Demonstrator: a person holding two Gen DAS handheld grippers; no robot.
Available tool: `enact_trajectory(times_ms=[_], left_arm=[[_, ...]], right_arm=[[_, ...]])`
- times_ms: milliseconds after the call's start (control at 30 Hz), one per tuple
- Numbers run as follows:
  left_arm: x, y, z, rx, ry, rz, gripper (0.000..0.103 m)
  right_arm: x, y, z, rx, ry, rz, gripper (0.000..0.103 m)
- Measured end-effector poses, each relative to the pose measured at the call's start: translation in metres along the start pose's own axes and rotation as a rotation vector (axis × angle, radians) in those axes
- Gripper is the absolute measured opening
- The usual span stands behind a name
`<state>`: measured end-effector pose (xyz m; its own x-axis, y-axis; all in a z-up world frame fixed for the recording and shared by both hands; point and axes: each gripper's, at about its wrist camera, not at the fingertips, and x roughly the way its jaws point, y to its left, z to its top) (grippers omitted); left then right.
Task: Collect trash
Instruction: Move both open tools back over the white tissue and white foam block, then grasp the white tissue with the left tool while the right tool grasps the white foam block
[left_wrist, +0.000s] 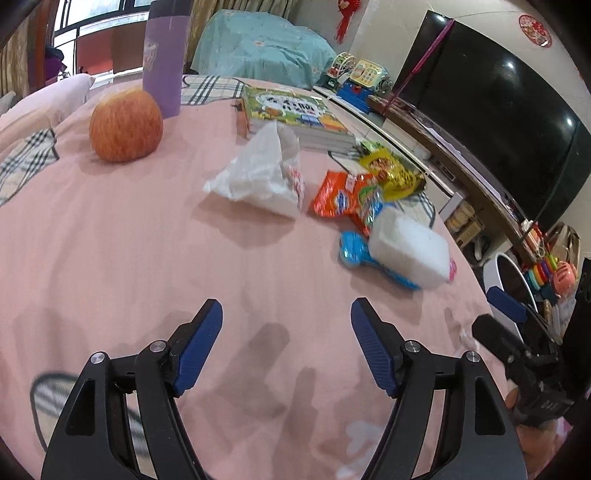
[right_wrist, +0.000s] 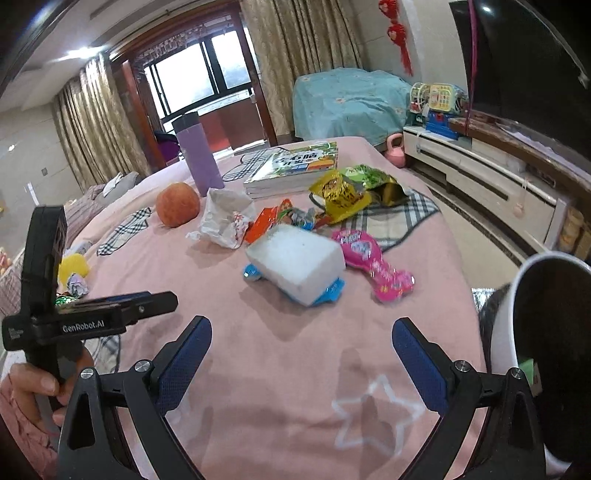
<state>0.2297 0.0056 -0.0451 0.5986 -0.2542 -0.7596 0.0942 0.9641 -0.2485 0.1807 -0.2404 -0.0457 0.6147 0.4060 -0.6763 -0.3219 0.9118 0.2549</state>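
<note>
Trash lies on a pink bedsheet (left_wrist: 110, 240): a crumpled white paper bag (left_wrist: 258, 173), an orange snack wrapper (left_wrist: 334, 195), a yellow-green wrapper (left_wrist: 391, 170), a white foam block (left_wrist: 410, 251) on a blue wrapper (left_wrist: 351, 254). In the right wrist view the foam block (right_wrist: 295, 262) lies beside a pink wrapper (right_wrist: 373, 262), with the paper bag (right_wrist: 225, 218) and yellow wrapper (right_wrist: 343, 192) behind. My left gripper (left_wrist: 286, 317) is open and empty, short of the trash. My right gripper (right_wrist: 301, 339) is open and empty, in front of the foam block.
An apple (left_wrist: 125, 123), a purple bottle (left_wrist: 164, 59) and a stack of books (left_wrist: 295, 114) stand at the back. A white bin with a dark liner (right_wrist: 546, 332) stands at the bed's right edge. A TV (left_wrist: 498, 118) and low cabinet (right_wrist: 491, 184) are on the right.
</note>
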Motion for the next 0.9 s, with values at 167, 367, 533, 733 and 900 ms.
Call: enact_trajectory(times_ms=[167, 367, 533, 733, 900], left_arm=[[0.010, 0.000, 0.026, 0.000, -0.018, 0.011, 0.075], [0.029, -0.002, 0.053, 0.010, -0.031, 0.052, 0.075], [0.047, 0.004, 0.065, 0.002, -0.034, 0.108, 0.075], [0.063, 0.010, 0.068, 0.002, -0.010, 0.130, 0.047], [0.068, 0.012, 0.061, 0.016, 0.009, 0.122, 0.010]], right_arm=[[0.015, -0.003, 0.013, -0.019, 0.014, 0.017, 0.099], [0.035, -0.001, 0.025, -0.061, 0.048, 0.039, 0.099], [0.049, 0.001, 0.032, -0.093, 0.065, 0.058, 0.099], [0.062, -0.002, 0.037, -0.093, 0.078, 0.057, 0.099], [0.070, 0.001, 0.034, -0.102, 0.098, 0.047, 0.082]])
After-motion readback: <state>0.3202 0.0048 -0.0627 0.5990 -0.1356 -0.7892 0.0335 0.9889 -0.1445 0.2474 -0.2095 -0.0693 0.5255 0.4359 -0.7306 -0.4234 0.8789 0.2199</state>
